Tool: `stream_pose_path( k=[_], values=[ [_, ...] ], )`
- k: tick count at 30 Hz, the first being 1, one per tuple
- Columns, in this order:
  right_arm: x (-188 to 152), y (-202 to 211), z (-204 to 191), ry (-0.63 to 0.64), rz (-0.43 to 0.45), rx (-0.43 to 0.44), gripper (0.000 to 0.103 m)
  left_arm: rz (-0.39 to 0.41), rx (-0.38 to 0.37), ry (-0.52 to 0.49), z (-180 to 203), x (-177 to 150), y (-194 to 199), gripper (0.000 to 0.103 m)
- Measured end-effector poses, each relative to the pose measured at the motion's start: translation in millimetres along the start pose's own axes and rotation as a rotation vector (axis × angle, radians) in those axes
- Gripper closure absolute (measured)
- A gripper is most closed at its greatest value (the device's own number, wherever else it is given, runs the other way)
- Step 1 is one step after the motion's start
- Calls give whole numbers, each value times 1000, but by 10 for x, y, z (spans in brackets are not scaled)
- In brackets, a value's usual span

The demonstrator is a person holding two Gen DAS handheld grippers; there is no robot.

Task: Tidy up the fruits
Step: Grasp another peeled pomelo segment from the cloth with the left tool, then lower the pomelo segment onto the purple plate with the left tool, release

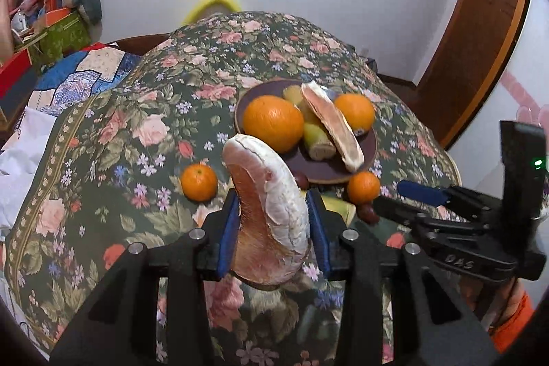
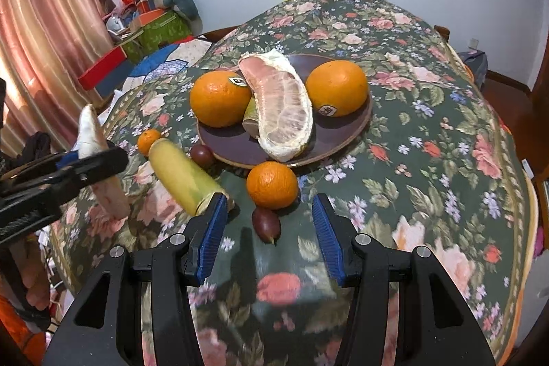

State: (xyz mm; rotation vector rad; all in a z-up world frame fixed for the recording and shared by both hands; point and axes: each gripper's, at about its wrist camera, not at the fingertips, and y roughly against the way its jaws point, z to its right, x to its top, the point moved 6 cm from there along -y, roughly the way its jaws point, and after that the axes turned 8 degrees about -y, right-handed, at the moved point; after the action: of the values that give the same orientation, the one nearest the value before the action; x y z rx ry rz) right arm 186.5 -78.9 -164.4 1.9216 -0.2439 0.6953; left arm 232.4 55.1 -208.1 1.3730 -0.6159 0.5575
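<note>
My left gripper [image 1: 272, 206] is shut on a peeled pomelo segment [image 1: 271, 208] and holds it above the floral tablecloth, short of the dark plate [image 1: 329, 172]. It also shows in the right wrist view [image 2: 91, 132]. The plate [image 2: 236, 150] holds two oranges [image 2: 219, 98] [image 2: 338, 88], another pomelo segment [image 2: 281, 105] and pieces of sugarcane [image 1: 319, 139]. My right gripper [image 2: 269, 211] is open and empty over a small mandarin [image 2: 272, 184] and a dark date-like fruit [image 2: 266, 223]. A sugarcane piece [image 2: 182, 175] lies by its left finger.
Another mandarin [image 1: 199, 182] and a second dark fruit [image 2: 201, 155] lie on the cloth near the plate. Boxes and a cushion [image 2: 161, 19] pile up at the back left. A wooden door frame [image 1: 480, 33] stands on the right.
</note>
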Motion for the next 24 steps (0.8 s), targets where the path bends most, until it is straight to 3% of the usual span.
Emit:
stream_pose_path(
  k=[7,10,24],
  values=[
    [63,-228,-11,3,-27,7,55,15,-13,31,-97,76,-59,65],
    [62,-274,-17,11,-37,13,64,19,-13,27,-99,97,-82,65],
    [125,-108,100,-23,-5,46,68,60,-38,7,67,386,-127,65]
  ],
)
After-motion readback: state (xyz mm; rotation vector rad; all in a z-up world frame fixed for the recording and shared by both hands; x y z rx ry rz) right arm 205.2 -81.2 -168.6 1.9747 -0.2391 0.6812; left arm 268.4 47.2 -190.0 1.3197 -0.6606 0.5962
